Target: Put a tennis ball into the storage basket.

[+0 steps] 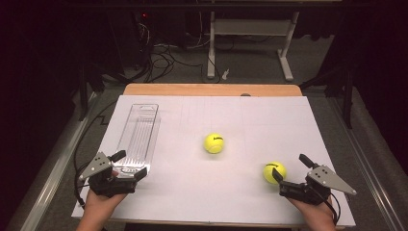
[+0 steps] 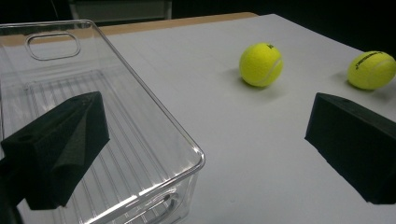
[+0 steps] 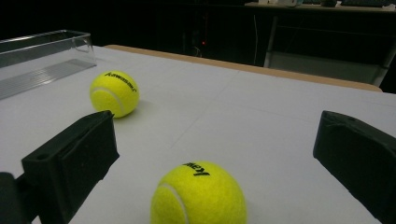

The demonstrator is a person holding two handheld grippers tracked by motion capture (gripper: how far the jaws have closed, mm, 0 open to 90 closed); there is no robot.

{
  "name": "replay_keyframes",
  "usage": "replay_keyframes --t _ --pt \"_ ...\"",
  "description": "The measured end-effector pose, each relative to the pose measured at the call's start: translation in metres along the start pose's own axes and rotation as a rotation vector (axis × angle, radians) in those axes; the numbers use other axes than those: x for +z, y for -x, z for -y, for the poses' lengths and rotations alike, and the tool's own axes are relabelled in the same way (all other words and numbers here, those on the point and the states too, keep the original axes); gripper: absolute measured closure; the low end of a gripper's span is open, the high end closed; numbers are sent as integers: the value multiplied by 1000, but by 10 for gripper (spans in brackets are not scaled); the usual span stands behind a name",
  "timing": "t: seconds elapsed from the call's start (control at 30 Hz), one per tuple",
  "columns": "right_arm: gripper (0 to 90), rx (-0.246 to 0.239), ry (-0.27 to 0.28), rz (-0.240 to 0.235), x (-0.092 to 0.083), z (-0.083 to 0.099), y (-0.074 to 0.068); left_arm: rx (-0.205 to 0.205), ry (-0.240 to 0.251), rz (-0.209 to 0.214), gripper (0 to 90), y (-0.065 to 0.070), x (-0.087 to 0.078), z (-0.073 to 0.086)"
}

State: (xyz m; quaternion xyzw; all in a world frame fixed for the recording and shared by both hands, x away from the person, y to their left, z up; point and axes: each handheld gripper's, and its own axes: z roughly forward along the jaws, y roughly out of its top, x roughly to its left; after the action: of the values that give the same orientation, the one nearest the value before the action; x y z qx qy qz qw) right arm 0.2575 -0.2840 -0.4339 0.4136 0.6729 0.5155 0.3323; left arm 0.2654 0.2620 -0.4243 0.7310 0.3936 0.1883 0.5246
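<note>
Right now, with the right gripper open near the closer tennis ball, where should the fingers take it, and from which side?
Grip the near tennis ball across its widest middle, coming straight ahead from the person's side. The right gripper is open, the ball sits free on the table between its fingers, and a round ball probably slips if pinched off-centre.

White-topped table (image 1: 250,192) w/ clear bin (image 1: 139,132) at left, 2 tennis balls (image 1: 214,143) (image 1: 274,172).
</note>
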Motion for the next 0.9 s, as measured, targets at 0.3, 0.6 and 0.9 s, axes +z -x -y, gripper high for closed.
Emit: replay_keyframes --t 0.3,0.6,0.9 --pt "2 11 -15 -2 0 1 0 -14 14 -1 8 -1 -2 0" --pt "5 23 -10 -5 0 1 3 -24 13 3 3 -2 -2 0" --pt "17 29 3 -16 -1 0 3 -30 13 9 3 -3 -2 0"
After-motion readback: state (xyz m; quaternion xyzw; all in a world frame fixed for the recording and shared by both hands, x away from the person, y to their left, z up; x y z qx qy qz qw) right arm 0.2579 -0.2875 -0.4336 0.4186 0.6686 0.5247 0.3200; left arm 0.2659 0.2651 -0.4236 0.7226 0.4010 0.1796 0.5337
